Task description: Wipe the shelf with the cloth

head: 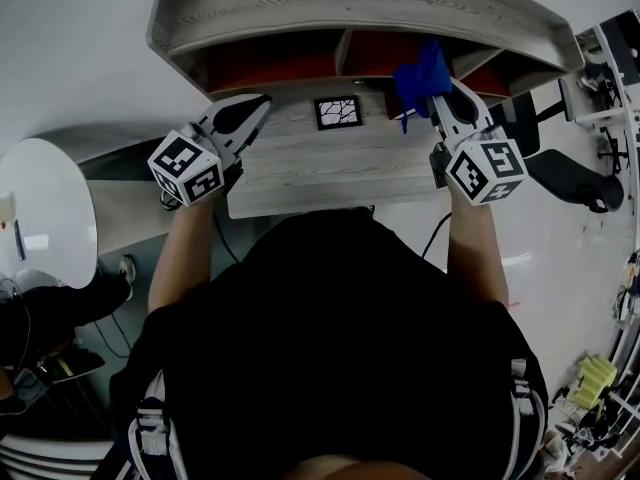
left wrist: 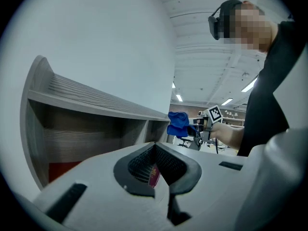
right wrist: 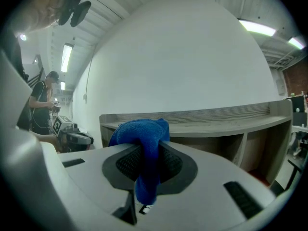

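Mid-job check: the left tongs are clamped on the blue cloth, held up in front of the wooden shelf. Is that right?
No, one thing is off: the blue cloth is clamped in the right tongs, not the left, held up in front of the wooden shelf. The right gripper view shows it pinched between the jaws. The left tongs hold nothing.

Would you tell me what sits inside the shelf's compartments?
Only red inner surfaces show in the shelf; its top hides the deeper parts, and the blue cloth covers some.
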`<state>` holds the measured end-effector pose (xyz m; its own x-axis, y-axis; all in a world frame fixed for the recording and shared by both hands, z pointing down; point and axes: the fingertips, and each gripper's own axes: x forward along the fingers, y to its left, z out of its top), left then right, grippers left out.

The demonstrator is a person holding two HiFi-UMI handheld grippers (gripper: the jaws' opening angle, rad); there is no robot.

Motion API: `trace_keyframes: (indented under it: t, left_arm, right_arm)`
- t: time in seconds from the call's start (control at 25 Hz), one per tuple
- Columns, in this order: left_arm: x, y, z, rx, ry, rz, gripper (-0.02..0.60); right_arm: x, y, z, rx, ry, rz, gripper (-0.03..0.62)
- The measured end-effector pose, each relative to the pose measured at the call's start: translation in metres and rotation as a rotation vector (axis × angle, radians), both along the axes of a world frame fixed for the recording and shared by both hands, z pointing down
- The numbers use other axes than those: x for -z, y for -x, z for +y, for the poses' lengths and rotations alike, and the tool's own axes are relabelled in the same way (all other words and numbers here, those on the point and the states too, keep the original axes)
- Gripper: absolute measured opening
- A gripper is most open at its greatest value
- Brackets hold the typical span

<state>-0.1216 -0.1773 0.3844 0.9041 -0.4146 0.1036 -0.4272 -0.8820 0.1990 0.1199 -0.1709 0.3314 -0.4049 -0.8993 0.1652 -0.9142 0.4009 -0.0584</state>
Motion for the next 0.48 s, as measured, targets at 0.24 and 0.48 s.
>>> trace_keyframes:
  t: [0.24, 0.48]
  left_arm:
    - [0.001, -0.014, -0.004, 0.033, 0.004, -0.006, 0.015]
    - [0.001, -0.016, -0.007, 0.082, 0.012, -0.016, 0.015]
  right_arm:
    - [-0.01, -0.002, -0.018, 0.06, 0.023, -0.017, 0.052]
    - [-0.021, -0.001, -0.035, 0.117, 0.046, -0.016, 0.052]
